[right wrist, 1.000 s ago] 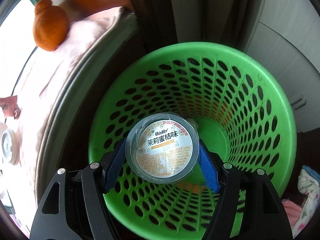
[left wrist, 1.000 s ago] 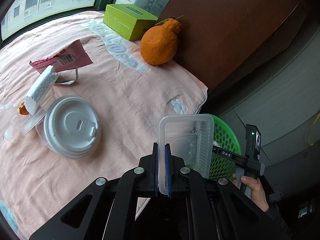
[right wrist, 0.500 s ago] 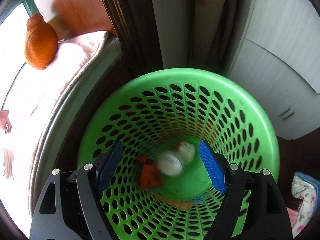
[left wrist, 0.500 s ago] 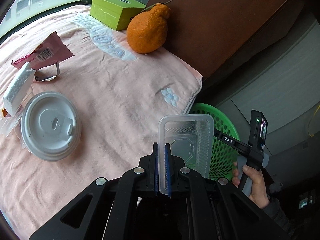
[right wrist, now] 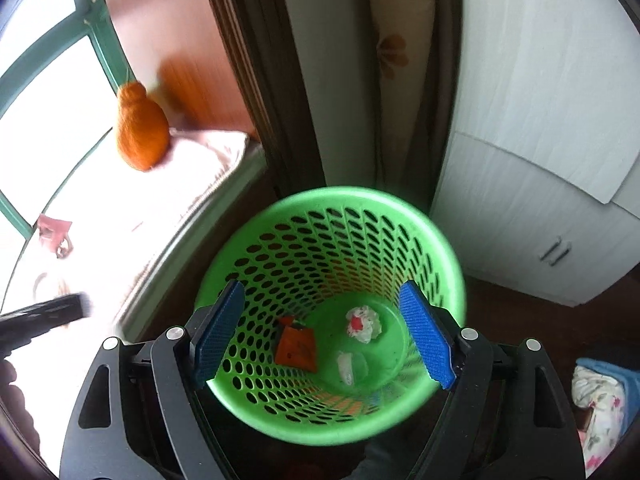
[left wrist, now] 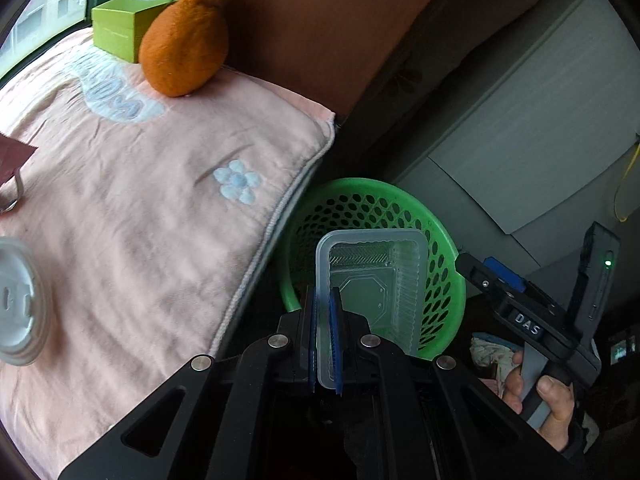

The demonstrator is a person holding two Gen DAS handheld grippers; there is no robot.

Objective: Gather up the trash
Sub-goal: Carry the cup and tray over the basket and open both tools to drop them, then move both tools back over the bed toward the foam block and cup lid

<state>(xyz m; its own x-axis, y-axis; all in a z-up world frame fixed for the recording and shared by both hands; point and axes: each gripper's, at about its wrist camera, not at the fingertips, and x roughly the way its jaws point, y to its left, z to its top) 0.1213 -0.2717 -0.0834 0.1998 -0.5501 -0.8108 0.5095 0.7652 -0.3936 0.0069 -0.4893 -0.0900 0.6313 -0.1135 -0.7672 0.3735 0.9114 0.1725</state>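
The left gripper pinches a clear plastic tray by its rim, long side upright, right over the near lip of the green basket. The right gripper hangs wide and empty above that basket. Pink-clothed table beside it, cupboards behind.

Left of the closed jaws, the white lid and red wrapper were cut off by the frame's edge; between the spread jaws, we couldn't identify the pale scrap on the basket floor; far left, the tabletop was washed out.
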